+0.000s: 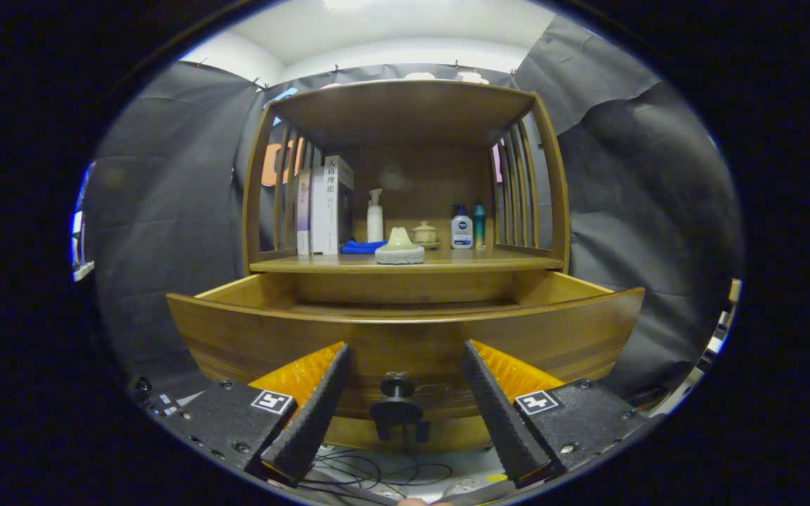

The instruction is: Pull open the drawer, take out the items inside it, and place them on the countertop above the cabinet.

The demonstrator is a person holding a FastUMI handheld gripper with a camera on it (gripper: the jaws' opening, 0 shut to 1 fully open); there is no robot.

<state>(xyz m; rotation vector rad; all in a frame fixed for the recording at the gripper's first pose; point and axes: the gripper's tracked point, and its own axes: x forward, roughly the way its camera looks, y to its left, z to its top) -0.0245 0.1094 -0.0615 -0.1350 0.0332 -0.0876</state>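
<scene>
Flanking the drawer [405, 330] knob [396, 393], the gripper [405, 358] fingers stand spread, touching nothing.

Drawer [405, 330] front hides its inside, perhaps fully.

Smooth, satin-finished wooden drawer [405, 337]; dark matt knob [396, 400].

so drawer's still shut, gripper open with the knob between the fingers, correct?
Not quite: the gripper view shows the drawer pulled out from under the countertop, not shut. The rest holds: the gripper is open, with the knob between its fingers, neither touching it.
</scene>
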